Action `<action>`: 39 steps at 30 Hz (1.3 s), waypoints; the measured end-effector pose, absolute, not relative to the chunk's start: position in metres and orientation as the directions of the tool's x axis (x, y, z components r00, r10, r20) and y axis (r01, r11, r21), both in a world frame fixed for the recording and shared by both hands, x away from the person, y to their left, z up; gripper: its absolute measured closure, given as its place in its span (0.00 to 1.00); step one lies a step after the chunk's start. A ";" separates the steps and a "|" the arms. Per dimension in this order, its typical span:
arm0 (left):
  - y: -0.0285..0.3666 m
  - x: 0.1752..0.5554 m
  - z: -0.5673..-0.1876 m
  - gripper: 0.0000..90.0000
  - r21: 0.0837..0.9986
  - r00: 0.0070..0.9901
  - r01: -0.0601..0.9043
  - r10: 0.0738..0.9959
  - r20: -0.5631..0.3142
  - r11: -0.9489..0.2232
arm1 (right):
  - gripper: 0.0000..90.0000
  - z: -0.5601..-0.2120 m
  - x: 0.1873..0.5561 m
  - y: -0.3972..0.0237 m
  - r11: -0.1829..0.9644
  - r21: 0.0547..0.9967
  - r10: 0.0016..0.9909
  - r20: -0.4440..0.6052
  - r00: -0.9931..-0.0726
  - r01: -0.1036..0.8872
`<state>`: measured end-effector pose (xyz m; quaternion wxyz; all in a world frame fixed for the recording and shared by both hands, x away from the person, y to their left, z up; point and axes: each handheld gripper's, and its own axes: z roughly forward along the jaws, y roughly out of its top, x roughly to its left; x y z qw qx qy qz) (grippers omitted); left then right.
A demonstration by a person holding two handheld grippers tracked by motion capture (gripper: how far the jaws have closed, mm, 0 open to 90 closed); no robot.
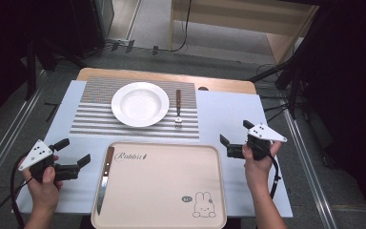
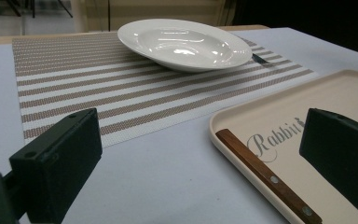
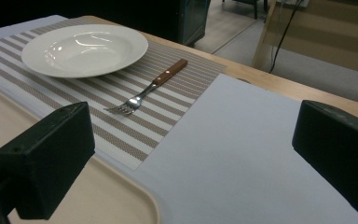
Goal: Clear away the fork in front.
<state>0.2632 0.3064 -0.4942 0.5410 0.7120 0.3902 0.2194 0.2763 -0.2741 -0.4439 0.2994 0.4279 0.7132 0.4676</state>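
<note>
We hold the left gripper [image 1: 74, 151] low over the counter [image 1: 228, 114] at its near left corner, our left hand [image 1: 45, 183] wrapped round the grip from below, forearm coming up from the bottom edge. Its jaws stand wide apart and empty, pointing right toward the tray [image 1: 162, 191]. In the left gripper view the jaws frame bare counter and the tray's near corner, with the knife [image 2: 268, 177] handle lying just inside the rim.

We hold the right gripper [image 1: 234, 134] over the counter just off the tray's far right corner, our right hand [image 1: 257, 160] closed round it, wrist straight, forearm rising from the bottom. Its jaws are also spread wide with nothing between them, aimed left and away toward the mat [image 1: 95, 114]. The right gripper view looks across the mat's corner to the fork [image 3: 147, 93] and plate [image 3: 84, 49].

The plate sits on the striped mat at the counter's far middle. The fork lies on the mat just right of the plate, apart from it, tines toward us, wooden handle away. The knife lies in the tray along its left rim, wooden handle away, blade toward us. A rabbit drawing [image 1: 203, 206] marks the tray's near right corner.
</note>
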 end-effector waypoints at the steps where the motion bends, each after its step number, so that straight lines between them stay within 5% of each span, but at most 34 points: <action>1: 0.307 0.263 -0.494 0.00 0.942 0.598 0.317 0.794 -0.111 -0.107 | 0.00 -0.443 0.279 -0.272 0.199 0.922 0.890 -0.028 -0.456 0.332; 39: 0.308 0.263 -0.496 0.00 0.944 0.613 0.314 0.780 -0.124 -0.098 | 0.00 -0.449 0.386 -0.218 0.216 0.861 0.874 0.040 -0.484 0.460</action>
